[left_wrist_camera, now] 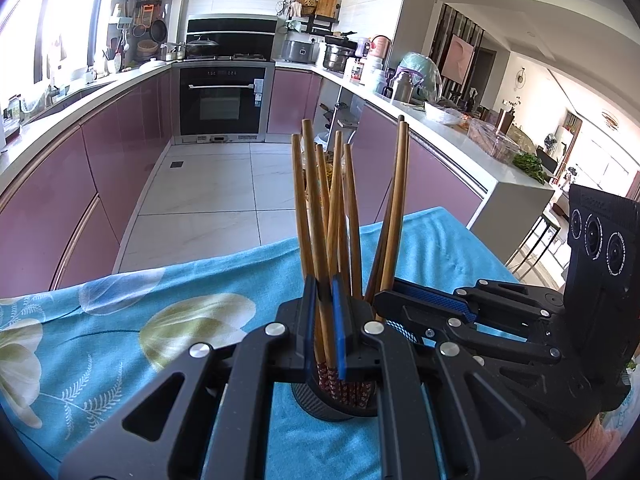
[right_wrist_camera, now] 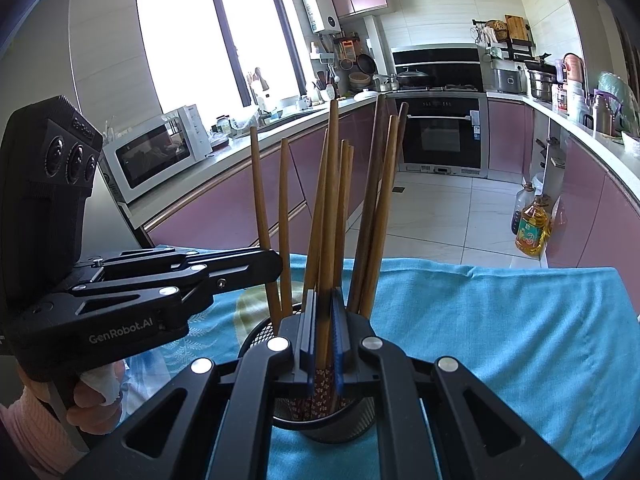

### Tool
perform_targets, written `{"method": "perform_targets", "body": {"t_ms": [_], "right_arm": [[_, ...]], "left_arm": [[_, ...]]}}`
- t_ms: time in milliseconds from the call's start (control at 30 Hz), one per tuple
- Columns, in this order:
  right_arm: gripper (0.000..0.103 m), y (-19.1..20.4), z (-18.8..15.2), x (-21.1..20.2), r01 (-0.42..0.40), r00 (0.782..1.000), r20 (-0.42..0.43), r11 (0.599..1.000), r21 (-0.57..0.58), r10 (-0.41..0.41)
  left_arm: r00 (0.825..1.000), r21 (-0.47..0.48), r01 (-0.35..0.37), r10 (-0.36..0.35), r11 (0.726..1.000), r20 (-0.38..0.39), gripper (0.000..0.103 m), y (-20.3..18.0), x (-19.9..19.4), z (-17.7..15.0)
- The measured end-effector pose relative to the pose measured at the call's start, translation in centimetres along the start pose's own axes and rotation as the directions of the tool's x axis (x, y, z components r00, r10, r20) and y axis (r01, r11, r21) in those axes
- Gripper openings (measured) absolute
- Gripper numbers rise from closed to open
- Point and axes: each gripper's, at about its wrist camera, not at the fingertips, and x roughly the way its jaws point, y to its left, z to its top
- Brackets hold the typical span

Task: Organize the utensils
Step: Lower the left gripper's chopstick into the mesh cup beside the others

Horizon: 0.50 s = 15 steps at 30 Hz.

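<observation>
Left wrist view, lower centre: the left gripper [left_wrist_camera: 324,320] has its jaws drawn narrow, clamped on 1 wooden chopstick [left_wrist_camera: 316,216] standing in a black mesh holder [left_wrist_camera: 320,404]. The holder rests on a blue floral cloth [left_wrist_camera: 120,320] and contains several more upright chopsticks. At lower right, the right gripper [left_wrist_camera: 384,300] reaches in and pinches another chopstick [left_wrist_camera: 396,200].

Right wrist view, lower left: a hand [right_wrist_camera: 96,396] carries the left gripper. At centre, the right gripper's narrow jaws grip its chopstick above the holder. Pink cabinets [right_wrist_camera: 508,136] fill the background.
</observation>
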Motion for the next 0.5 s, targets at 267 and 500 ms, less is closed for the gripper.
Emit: {"method": "perform_targets", "body": {"t_ms": [267, 500], "right_arm": [[0.006, 0.0, 0.3, 0.3, 0.0, 1.0, -0.005, 1.0, 0.0, 0.0], [0.006, 0.0, 0.3, 0.7, 0.001, 1.0, -0.009, 1.0, -0.001, -0.001]], "left_arm": [[1.0, 0.003, -0.003, 0.003, 1.0, -0.007, 0.009, -0.2, 0.7, 0.1], [1.0, -0.003, 0.004, -0.004, 1.0, -0.019, 0.008, -0.1, 1.2, 0.3]]}}
